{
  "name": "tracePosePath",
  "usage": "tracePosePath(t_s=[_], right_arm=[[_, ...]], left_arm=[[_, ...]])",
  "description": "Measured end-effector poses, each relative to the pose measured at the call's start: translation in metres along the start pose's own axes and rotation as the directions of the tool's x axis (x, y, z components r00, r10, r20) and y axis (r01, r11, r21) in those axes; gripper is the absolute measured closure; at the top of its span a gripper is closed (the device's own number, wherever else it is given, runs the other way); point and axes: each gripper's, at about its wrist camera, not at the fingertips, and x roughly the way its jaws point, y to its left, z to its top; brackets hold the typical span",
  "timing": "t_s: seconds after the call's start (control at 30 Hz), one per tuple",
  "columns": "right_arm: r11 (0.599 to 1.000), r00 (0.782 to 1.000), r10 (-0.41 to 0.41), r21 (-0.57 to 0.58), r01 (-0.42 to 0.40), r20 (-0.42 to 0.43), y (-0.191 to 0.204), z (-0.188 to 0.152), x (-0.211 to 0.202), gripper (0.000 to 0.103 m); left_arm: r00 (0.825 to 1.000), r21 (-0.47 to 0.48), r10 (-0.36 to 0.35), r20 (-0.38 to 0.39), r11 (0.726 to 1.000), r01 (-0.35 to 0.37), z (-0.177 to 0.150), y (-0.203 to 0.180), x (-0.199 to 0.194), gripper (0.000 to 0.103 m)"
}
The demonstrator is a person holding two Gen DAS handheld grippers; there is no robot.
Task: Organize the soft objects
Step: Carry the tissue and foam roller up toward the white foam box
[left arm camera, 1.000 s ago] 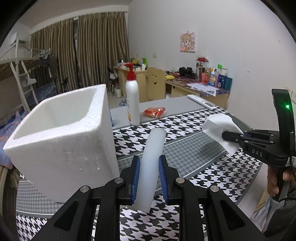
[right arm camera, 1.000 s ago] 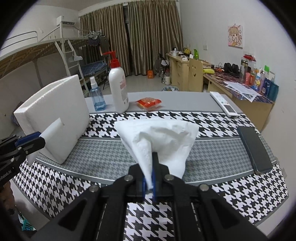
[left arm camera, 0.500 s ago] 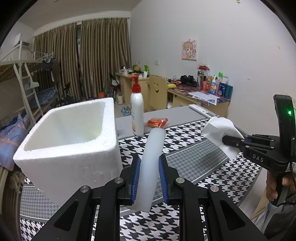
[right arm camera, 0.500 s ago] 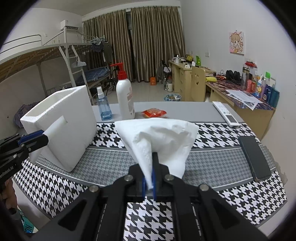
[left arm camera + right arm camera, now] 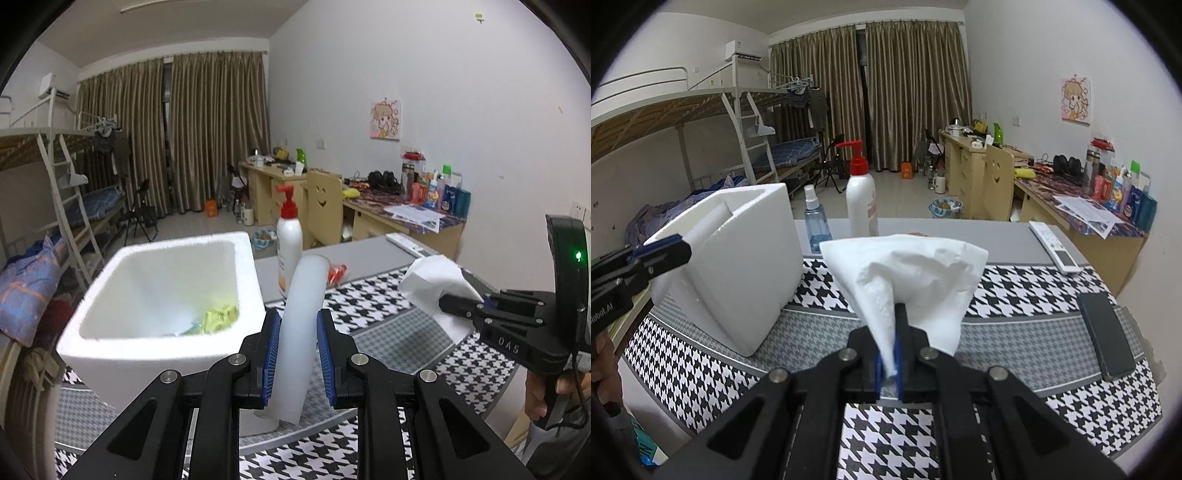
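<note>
Table w/ black-and-white houndstooth cloth fills the foreground; near edge on the person's side, grey far strip bare around the bottles. White styrofoam box stands at the cloth's left part, open top, yellow-green bits inside. Left gripper: blue pads clamped narrow on a translucent white soft tube, tube leaning up-right, just in front of the box's near-right corner. Right gripper: jaws nearly together, pinching a crumpled white tissue, held above mid-table, apart from the box. Black phone lies near the right edge. White pump bottle w/ red top and small blue spray bottle stand behind.
</note>
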Motion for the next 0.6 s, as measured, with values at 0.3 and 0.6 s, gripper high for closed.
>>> tracePosePath(t_s=[0.3,0.6], right_arm=[[1.000,0.999,0.013,-0.004,-0.013,0.034,0.006,0.014,-0.001,0.095],[0.999,0.998,0.031,-0.019,-0.030,0.057,0.015,0.024,-0.002,0.095]], left_arm=[[0.999,-0.014,0.022,0.035,1.000,-0.022,0.010,0.009,-0.006,0.081],[0.997,-0.021,0.051,0.059,0.999,-0.050,0.016,0.016,-0.010,0.081]])
